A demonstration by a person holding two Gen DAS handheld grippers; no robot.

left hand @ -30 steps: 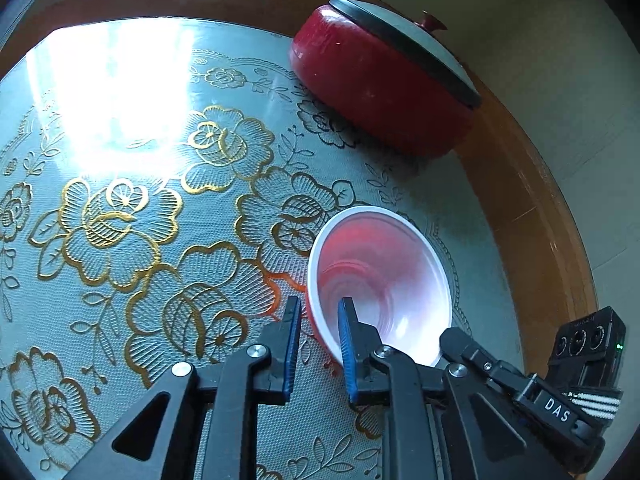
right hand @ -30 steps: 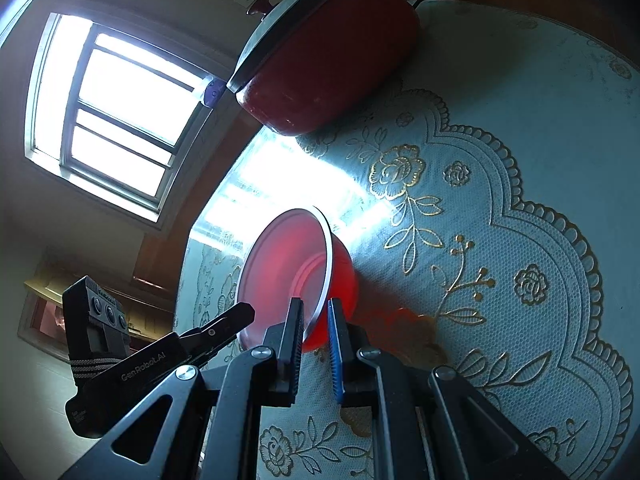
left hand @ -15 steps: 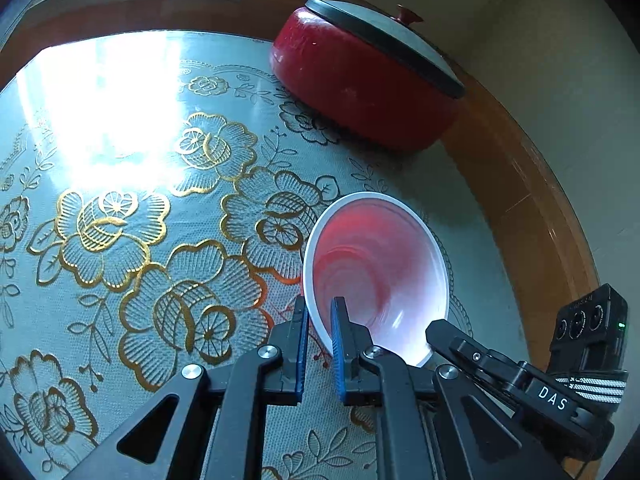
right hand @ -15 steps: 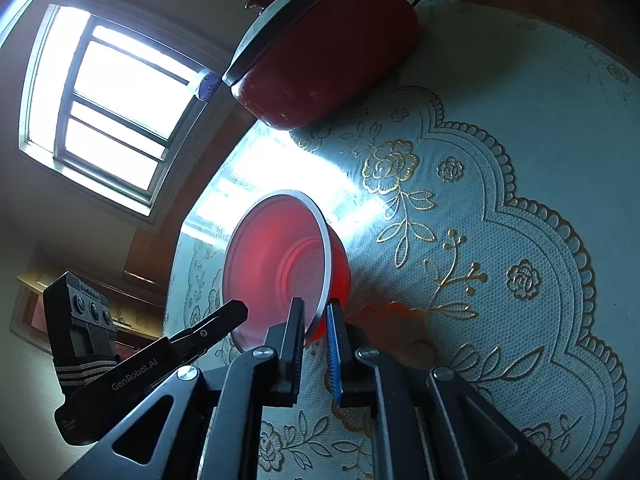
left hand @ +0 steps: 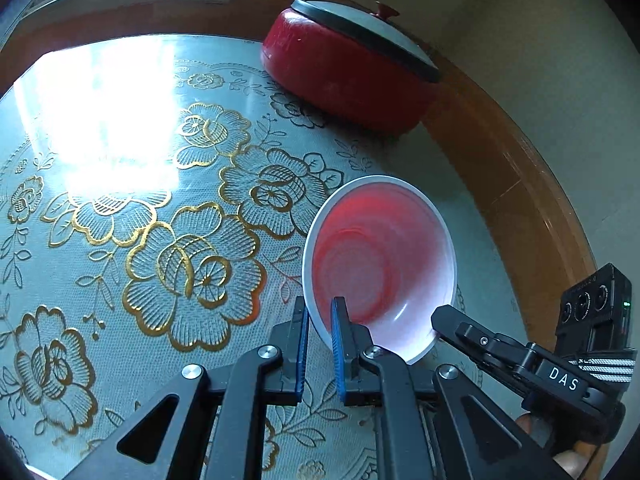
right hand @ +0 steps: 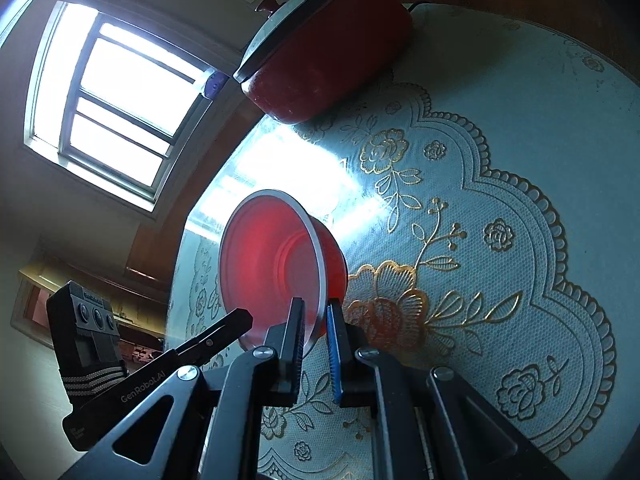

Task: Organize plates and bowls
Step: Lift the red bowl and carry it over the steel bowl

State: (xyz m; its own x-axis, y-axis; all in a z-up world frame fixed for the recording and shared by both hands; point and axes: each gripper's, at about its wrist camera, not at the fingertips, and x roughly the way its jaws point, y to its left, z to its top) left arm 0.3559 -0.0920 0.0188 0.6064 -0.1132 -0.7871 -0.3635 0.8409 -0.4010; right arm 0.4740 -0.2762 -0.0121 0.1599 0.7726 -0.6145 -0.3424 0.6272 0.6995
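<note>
A red bowl with a white rim and pale inside hangs tilted just above the flowered table mat. My left gripper is shut on the bowl's near rim, one pad inside and one outside. On the opposite side of the rim my right gripper is shut too. A finger of the right gripper shows at the bowl's lower right edge in the left wrist view. In the right wrist view the bowl faces left, and a finger of the left gripper reaches its lower rim.
A red pot with a grey lid stands at the back of the table, also in the right wrist view as the pot. The wooden table rim runs close along a wall. A bright window is behind.
My left gripper's jaws have closed onto the bowl's rim. Both grippers have drawn back a little with the bowl, which has risen slightly; the pot now looks farther off.
</note>
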